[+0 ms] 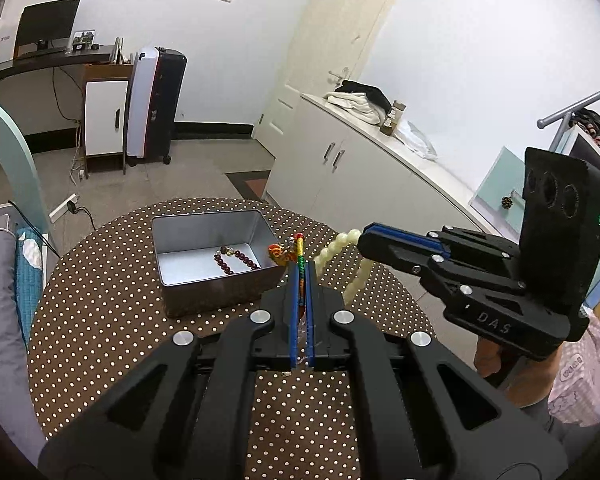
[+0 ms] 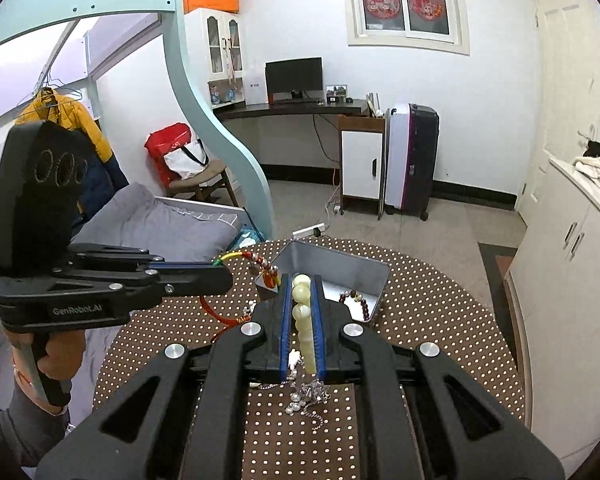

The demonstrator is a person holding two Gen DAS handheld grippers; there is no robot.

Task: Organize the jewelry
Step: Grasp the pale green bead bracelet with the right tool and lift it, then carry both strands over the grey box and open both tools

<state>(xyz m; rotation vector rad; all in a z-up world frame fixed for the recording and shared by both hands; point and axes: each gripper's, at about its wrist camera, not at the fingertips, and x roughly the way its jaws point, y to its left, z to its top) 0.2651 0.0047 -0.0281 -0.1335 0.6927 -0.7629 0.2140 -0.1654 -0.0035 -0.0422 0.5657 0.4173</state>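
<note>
An open silver tin [image 1: 172, 252] stands on the round polka-dot table [image 1: 100, 320] and holds a dark red bead bracelet [image 1: 236, 261]. My left gripper [image 1: 302, 268] is shut on a multicoloured cord bracelet [image 1: 298, 246] with an orange charm, held near the tin's right rim. My right gripper [image 2: 302, 284] is shut on a pale cream bead bracelet [image 2: 301, 308], held above the table just in front of the tin [image 2: 364, 270]. The cream beads [image 1: 336, 248] hang from the right gripper [image 1: 366, 240] in the left wrist view. The left gripper [image 2: 220, 276] shows at the left of the right wrist view.
A silver chain piece with pearls [image 2: 306, 396] lies on the table under my right gripper. A red cord [image 2: 216, 314] hangs below my left gripper. A white cabinet [image 1: 360, 168] stands to the right and a bed [image 2: 160, 224] to the left of the table.
</note>
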